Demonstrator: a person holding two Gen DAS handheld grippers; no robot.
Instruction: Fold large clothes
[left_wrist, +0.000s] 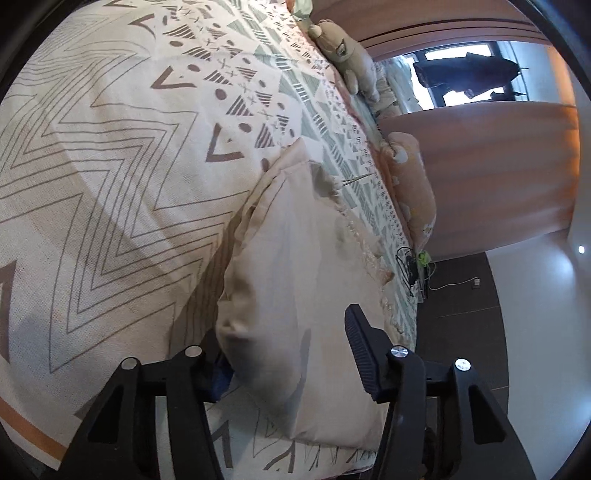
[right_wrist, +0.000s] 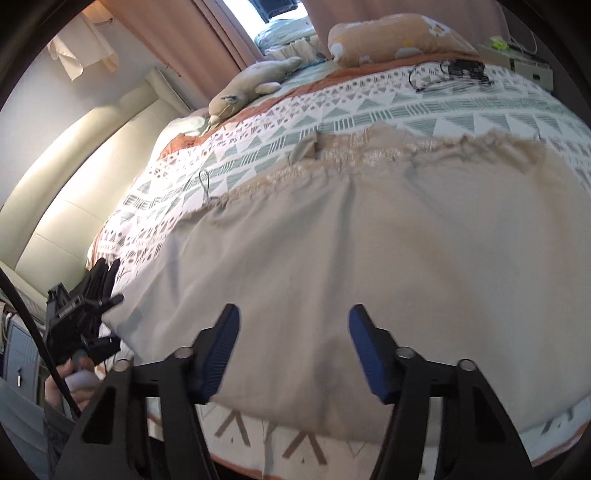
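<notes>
A large beige garment (left_wrist: 295, 258) (right_wrist: 369, 240) with a lacy far edge lies spread flat on the patterned bed cover (left_wrist: 110, 166) (right_wrist: 295, 107). My left gripper (left_wrist: 288, 332) is at its left near corner, and the cloth lies over the left finger and between the wide-apart jaws. The right finger (left_wrist: 364, 350) shows bare beside the cloth. In the right wrist view that left gripper (right_wrist: 92, 295) sits at the garment's left corner, held by a hand (right_wrist: 74, 380). My right gripper (right_wrist: 295, 347) hovers open over the garment's near edge, nothing pinched.
A plush toy (left_wrist: 340, 44) (right_wrist: 243, 88) and an orange pillow (left_wrist: 410, 184) (right_wrist: 395, 37) lie at the bed's far side. Black cables (left_wrist: 408, 266) (right_wrist: 458, 70) rest on the cover. A cream headboard (right_wrist: 74, 166) stands left, curtains (left_wrist: 480, 166) beyond, dark floor (left_wrist: 461, 314) beside the bed.
</notes>
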